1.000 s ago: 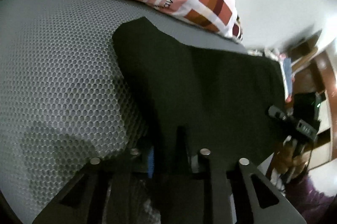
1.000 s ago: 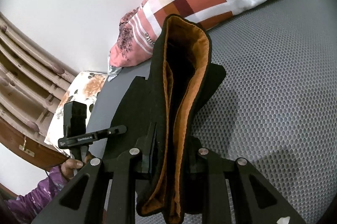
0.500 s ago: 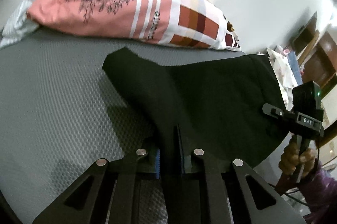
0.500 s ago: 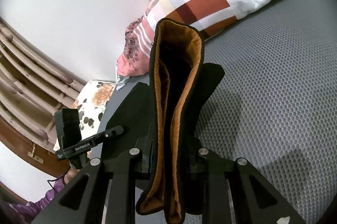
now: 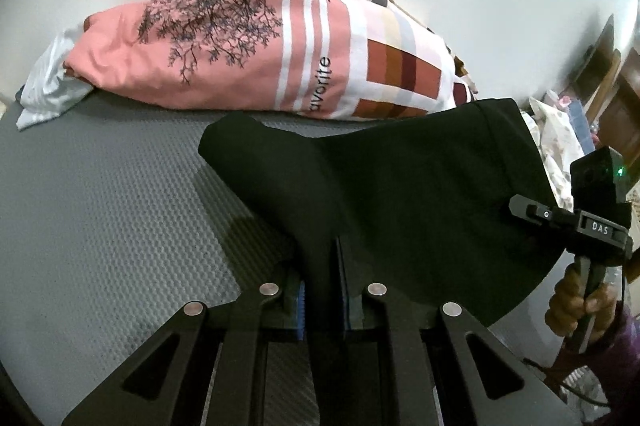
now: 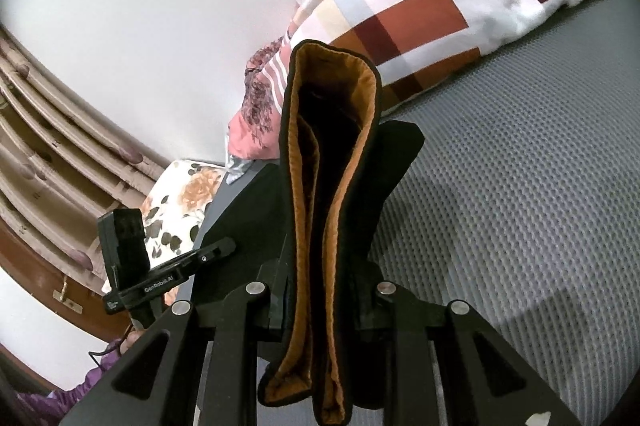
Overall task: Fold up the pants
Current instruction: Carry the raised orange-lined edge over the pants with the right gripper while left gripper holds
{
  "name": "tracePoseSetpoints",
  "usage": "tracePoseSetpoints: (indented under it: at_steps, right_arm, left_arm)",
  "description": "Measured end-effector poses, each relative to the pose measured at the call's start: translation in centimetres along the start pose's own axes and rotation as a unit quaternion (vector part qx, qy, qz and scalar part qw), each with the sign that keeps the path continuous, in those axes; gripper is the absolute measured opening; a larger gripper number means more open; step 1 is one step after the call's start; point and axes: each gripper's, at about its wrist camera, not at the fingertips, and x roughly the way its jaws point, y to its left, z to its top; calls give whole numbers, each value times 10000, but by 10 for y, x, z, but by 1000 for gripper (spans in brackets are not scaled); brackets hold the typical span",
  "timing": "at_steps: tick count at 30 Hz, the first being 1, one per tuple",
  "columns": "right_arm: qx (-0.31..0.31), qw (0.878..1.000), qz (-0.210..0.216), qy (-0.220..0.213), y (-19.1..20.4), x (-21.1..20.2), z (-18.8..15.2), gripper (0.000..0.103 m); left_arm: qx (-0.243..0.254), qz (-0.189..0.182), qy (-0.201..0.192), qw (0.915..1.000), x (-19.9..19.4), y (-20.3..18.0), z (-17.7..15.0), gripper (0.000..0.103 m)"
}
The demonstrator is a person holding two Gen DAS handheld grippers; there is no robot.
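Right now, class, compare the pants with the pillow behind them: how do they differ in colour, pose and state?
The pants are plain black with an orange lining; the pillow is pink with stripes and brown checks. The pants hang lifted, clamped by the left gripper and right gripper; the pillow lies ungripped on the grey mattress. Both are soft fabric.

Both wrist views look closely along their fingers, sharing pants (image 5: 400, 186) and pillow (image 6: 420, 14)

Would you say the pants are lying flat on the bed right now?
No, the pants are lifted off the grey bed, clamped by the left gripper and the right gripper.
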Motion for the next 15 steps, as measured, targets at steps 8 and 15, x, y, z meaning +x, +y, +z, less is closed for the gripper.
tracePoseSetpoints:
  at_steps: [8,15]
  right_arm:
    - [-47,10000,44,-26,2,19,13,20]
    - [-21,10000,66,-58,1,30,22,20]
  left_arm:
    - [-161,166,-165,9996,0,20,15,12]
    - [-281,282,-295,9988,-1,36,29,12]
